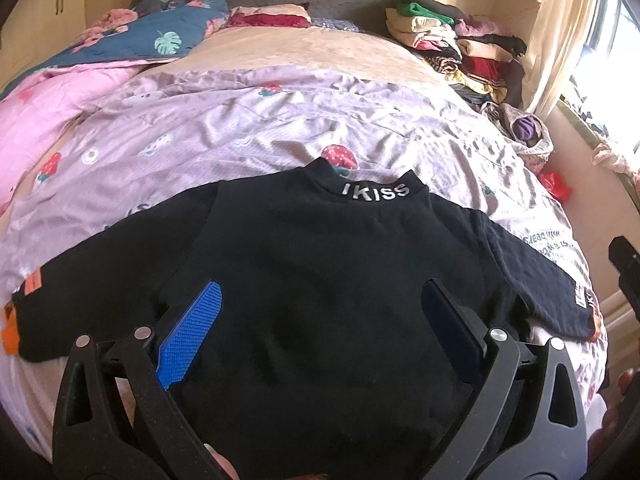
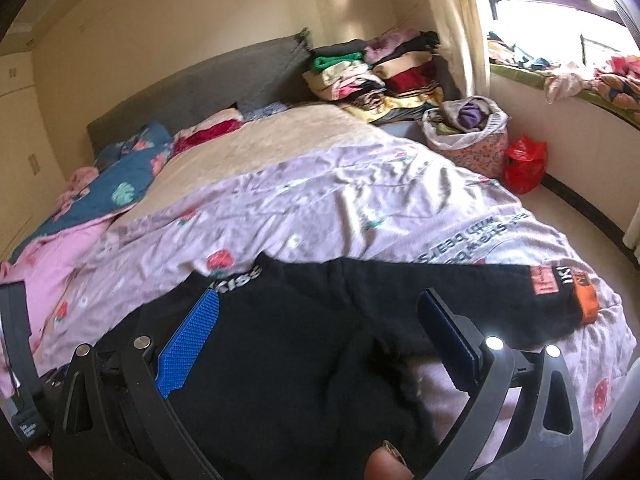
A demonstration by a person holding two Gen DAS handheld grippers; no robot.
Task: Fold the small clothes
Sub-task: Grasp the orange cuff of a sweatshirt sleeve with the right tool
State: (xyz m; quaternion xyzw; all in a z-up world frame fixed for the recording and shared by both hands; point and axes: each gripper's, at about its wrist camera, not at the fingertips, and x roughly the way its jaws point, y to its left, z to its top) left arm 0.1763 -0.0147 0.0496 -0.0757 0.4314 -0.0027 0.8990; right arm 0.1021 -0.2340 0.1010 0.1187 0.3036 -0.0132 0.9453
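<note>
A small black long-sleeved top with "IKISS" on its collar lies flat, both sleeves spread, on the lilac strawberry-print bed cover. My left gripper is open, its blue-padded fingers hovering over the top's body near the hem. The right wrist view shows the same top with its right sleeve and orange cuff patches. My right gripper is open above the right side of the body, near the armpit. Neither holds cloth.
A stack of folded clothes sits at the bed's far right corner. A blue leaf-print quilt and pink sheet lie far left. A floral basket of clothes and red bag stand on the floor to the right.
</note>
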